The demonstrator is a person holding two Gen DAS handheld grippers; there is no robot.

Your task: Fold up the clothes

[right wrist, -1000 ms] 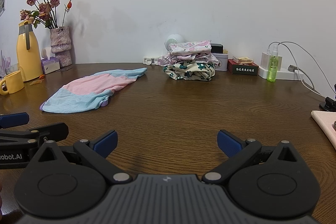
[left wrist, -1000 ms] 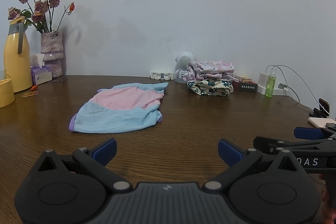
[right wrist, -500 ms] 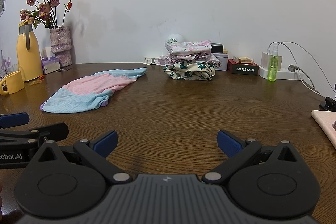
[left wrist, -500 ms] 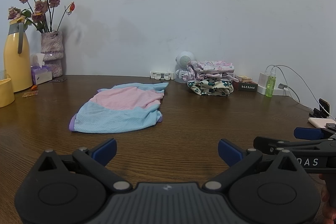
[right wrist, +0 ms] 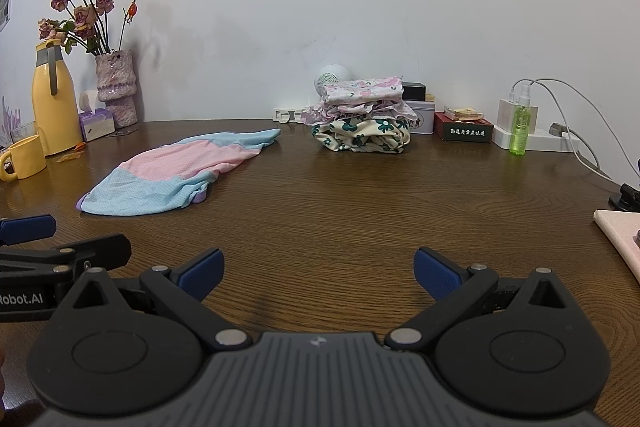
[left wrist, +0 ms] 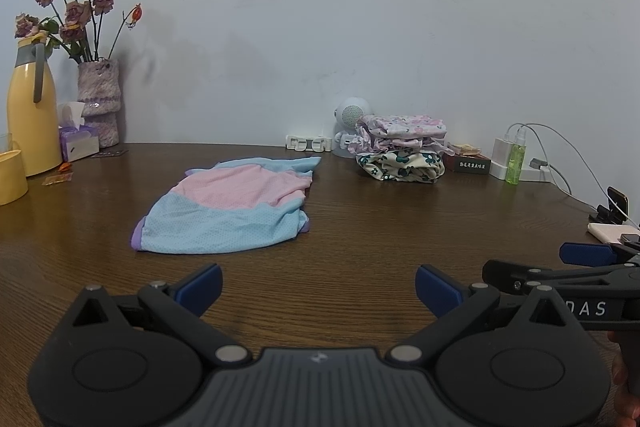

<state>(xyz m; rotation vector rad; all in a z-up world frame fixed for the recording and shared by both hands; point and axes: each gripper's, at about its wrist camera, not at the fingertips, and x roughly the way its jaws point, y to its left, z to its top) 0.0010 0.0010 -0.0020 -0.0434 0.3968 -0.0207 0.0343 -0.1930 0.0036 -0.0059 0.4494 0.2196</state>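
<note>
Pink-and-blue garment point(left wrist: 232, 205) lies flat, seemingly lengthwise toward the wall; both tools spread, empty.

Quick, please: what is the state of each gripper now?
Left gripper: open, holding nothing.
Right gripper: open, holding nothing.

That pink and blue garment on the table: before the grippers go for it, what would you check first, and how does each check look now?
1. Left gripper open, holding nothing: ok.
2. Right gripper open, holding nothing: ok.
3. Pink and blue garment lying flat on the table, nothing on top: ok.
4. Bare wood between grippers and garment: ok.
5. Folded pile well apart from garment: ok.
6. Garment's hidden layers smooth: cannot tell.
</note>
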